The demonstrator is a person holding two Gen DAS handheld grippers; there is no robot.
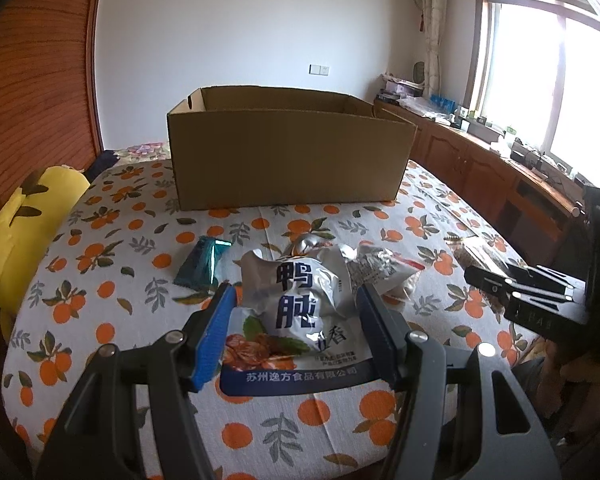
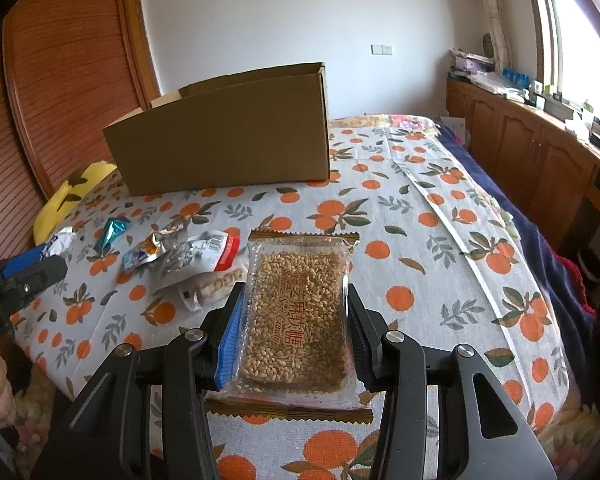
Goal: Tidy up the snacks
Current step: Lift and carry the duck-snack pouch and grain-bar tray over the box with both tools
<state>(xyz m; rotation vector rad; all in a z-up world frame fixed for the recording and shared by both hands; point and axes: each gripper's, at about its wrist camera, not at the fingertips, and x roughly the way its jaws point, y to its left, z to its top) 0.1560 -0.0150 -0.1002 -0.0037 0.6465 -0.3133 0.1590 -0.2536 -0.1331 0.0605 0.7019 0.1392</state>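
Note:
An open cardboard box (image 1: 292,156) stands at the far side of the orange-print bedspread (image 1: 100,240); it also shows in the right wrist view (image 2: 228,144). My left gripper (image 1: 296,300) is open, its jaws either side of a silver duck snack bag (image 1: 300,304) lying on the spread. A teal packet (image 1: 202,260) lies left of it and a silver-red packet (image 1: 380,268) behind it. My right gripper (image 2: 296,300) is open, its jaws flanking a clear sesame soft candy pack (image 2: 296,316), close to or touching its edges.
A yellow plush pillow (image 1: 24,232) lies at the spread's left edge. Wooden cabinets (image 1: 480,164) with clutter run under the window on the right. Several small packets (image 2: 180,256) lie left of the candy pack. A dark blue blanket (image 2: 540,248) borders the spread's right side.

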